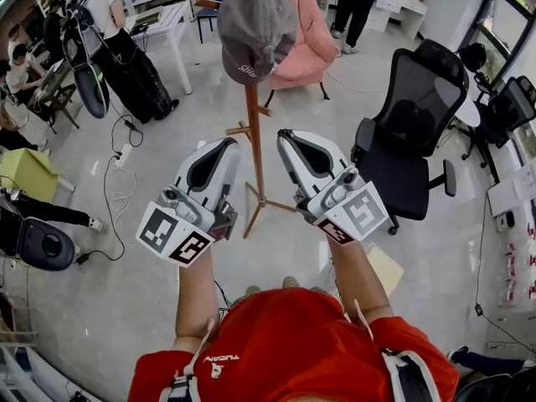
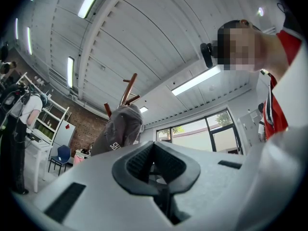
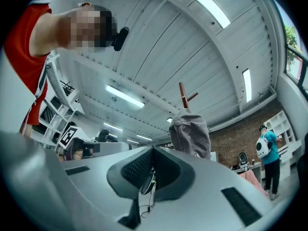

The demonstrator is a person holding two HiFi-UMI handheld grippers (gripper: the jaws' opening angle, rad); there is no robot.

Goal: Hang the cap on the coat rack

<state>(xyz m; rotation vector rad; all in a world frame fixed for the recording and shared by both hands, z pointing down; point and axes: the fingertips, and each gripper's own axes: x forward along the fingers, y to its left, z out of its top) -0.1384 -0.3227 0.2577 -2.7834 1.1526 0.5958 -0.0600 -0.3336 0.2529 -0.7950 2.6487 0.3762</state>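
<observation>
The cap [image 1: 255, 28] is already on the rack [image 1: 254, 132]: it sits right over the top of the wooden pole, crown up, brim drooping toward you, with a bit of white lettering showing on the brim. You've got both tongs held up in front of you, one on either side of the pole and clear of it, and both well below the cap. Your left tongs [image 1: 224, 146] are pinched fully together with nothing in them, and in the left gripper view the ribbed pads meet in a tight V with the grey cap and a couple of pegs poking out behind. Same story for your right tongs [image 1: 287, 136]: jaws together, nothing between them, and the cap hangs on the pole in the background of that view too. The rack stands on its splayed legs on the pale floor [image 1: 100, 291]. A pink chair [image 1: 310, 44] sits behind it, and a black office chair [image 1: 414, 115] is off to your right, near the rack but not touching it.
</observation>
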